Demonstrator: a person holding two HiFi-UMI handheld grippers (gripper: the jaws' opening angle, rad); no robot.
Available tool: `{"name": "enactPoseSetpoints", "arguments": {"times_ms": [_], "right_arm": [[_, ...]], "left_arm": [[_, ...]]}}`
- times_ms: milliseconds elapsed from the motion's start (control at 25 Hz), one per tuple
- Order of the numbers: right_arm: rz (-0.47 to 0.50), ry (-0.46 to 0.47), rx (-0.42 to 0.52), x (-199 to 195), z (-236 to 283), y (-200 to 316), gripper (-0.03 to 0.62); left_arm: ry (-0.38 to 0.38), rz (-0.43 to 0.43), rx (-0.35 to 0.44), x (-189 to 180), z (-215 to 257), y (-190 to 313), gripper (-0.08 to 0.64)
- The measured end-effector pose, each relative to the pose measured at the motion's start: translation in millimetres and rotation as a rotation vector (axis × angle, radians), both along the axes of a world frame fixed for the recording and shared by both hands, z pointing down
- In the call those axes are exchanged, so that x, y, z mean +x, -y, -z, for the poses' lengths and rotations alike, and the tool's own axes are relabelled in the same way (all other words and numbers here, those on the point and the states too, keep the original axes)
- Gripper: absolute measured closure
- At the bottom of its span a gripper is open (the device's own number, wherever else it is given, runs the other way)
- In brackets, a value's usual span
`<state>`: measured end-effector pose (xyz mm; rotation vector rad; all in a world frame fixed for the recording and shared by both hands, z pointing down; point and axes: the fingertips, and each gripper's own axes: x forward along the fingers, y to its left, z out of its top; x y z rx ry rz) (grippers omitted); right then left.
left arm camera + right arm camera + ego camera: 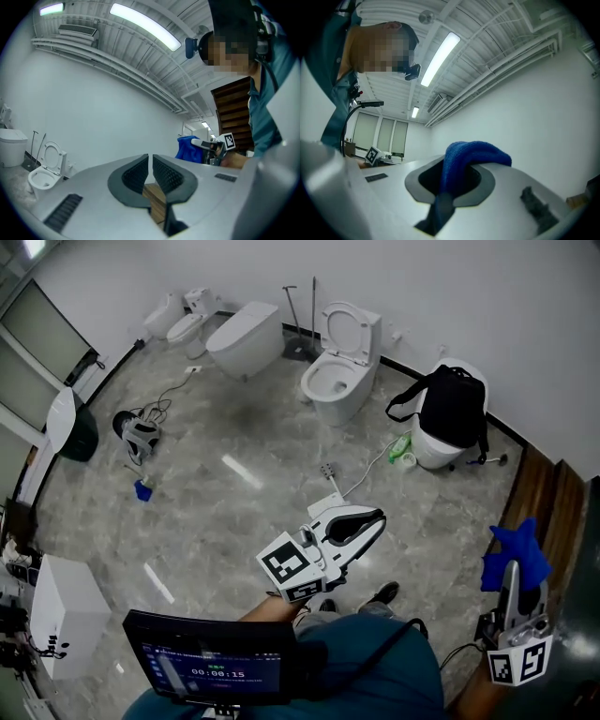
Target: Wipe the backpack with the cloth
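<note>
Black fabric backpack stands upright, long axis vertical, upper right. Right gripper, lower right, clamps a blue terry cloth; left gripper, centre, jaws together, empty. Dark screen reads 00:00:15.

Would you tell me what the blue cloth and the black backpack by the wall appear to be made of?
The blue cloth looks like soft terry or microfibre: its surface is fuzzy and matte, and it folds limply. The black backpack seems woven synthetic fabric, matte, with limp hanging straps; too small to confirm.
</note>
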<state>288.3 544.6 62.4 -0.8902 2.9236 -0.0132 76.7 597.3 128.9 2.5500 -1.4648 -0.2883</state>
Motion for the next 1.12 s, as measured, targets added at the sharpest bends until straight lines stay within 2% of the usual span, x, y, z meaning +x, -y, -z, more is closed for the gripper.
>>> {"name": "enactPoseSetpoints", "arguments": {"times_ms": [200,360,720,1120], "right_arm": [[-0.047,-0.054,0.018,-7.0,3.5,-65.2,0.560],[-0.081,-0.079,0.013,-8.0,0.9,-94.1,0.560],[-0.054,-0.070,0.008,-4.0,1.1,-102.7,0.560],[-0.025,-0.093,0.000,3.8,0.0,-87.2,0.560]], "left_arm": [[-0.024,-0.058,0.021,-0.9,7.1,-51.9,0.526],[-0.030,-0.083,0.019,-3.7,3.6,-79.6,0.526],[-0.027,-0.052,0.027,1.0,7.4,-93.7,0.526],[-0.021,-0.063,0.020,23.4,3.9,-81.4,0.526]]}}
